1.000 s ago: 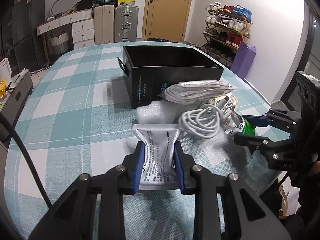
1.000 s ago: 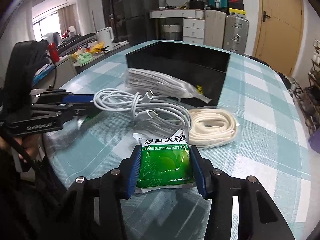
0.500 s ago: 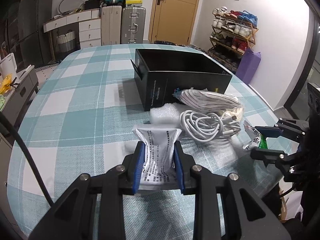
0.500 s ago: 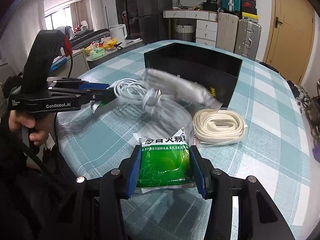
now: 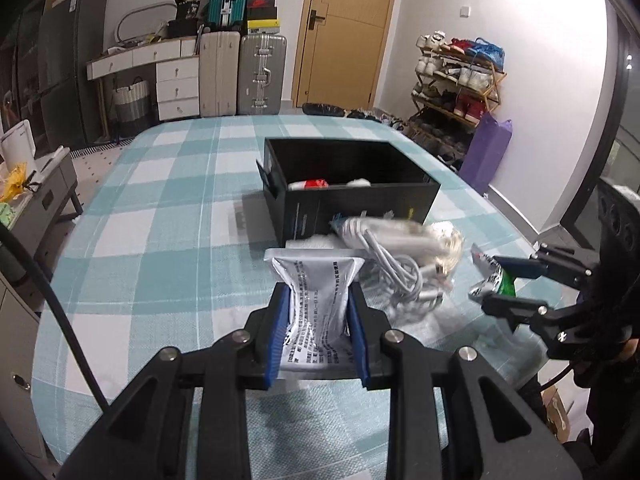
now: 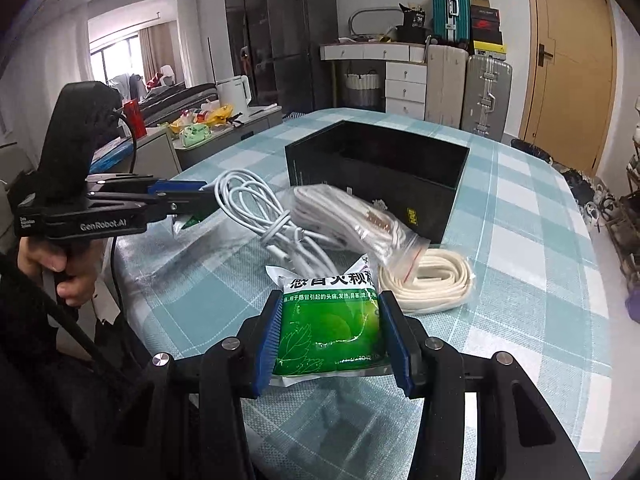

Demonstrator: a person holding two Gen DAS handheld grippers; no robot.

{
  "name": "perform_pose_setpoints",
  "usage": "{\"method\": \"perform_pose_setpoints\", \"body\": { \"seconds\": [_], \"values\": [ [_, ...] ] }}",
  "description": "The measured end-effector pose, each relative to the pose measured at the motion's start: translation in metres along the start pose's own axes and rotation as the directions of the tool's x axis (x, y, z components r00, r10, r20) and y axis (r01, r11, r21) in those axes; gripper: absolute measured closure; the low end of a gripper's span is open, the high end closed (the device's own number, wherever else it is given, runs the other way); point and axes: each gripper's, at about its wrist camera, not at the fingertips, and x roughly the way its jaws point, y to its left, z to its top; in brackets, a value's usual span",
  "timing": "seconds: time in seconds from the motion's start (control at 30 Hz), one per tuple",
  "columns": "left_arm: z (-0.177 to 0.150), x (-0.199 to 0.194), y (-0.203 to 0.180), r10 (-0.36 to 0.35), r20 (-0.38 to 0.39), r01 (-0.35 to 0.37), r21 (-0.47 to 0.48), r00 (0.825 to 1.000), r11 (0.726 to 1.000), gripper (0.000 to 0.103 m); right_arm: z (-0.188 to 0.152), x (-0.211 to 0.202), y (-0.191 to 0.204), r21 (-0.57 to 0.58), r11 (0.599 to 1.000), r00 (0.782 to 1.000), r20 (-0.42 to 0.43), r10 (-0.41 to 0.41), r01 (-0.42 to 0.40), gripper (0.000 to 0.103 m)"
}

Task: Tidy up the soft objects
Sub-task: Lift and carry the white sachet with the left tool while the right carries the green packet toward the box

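Silver sachet (image 5: 316,304) clamped in left gripper (image 5: 318,320), green sachet (image 6: 330,320) clamped in right gripper (image 6: 330,336), both clear of checked table (image 5: 160,240). Black box (image 5: 352,196) far ahead, likely destination; cables (image 6: 280,216) near it.

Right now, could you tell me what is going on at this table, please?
A person is sorting soft packets with a handheld gripper in each hand. The left gripper has its jaws shut on a silver-white printed sachet, and the right gripper is shut on a green sachet. Both are held above the checked tablecloth, short of the open black box, which already holds a few items. White cables, a bagged cable and a cream strap lie in front of the box.
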Motion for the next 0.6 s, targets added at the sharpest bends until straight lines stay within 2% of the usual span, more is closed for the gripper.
{"method": "perform_pose_setpoints", "body": {
  "seconds": [0.37,0.6],
  "values": [
    [0.026,0.005,-0.023,-0.034,0.03,0.032,0.069,0.999,0.997,0.076,0.004,-0.01,-0.006,0.016,1.0,0.999,0.025,-0.025,0.024,0.056],
    [0.043,0.005,-0.018,-0.02,0.049,0.017,0.061,0.999,0.998,0.076,0.012,-0.017,-0.014,0.024,0.999,0.998,0.044,-0.05,0.049,0.056]
  ]
}}
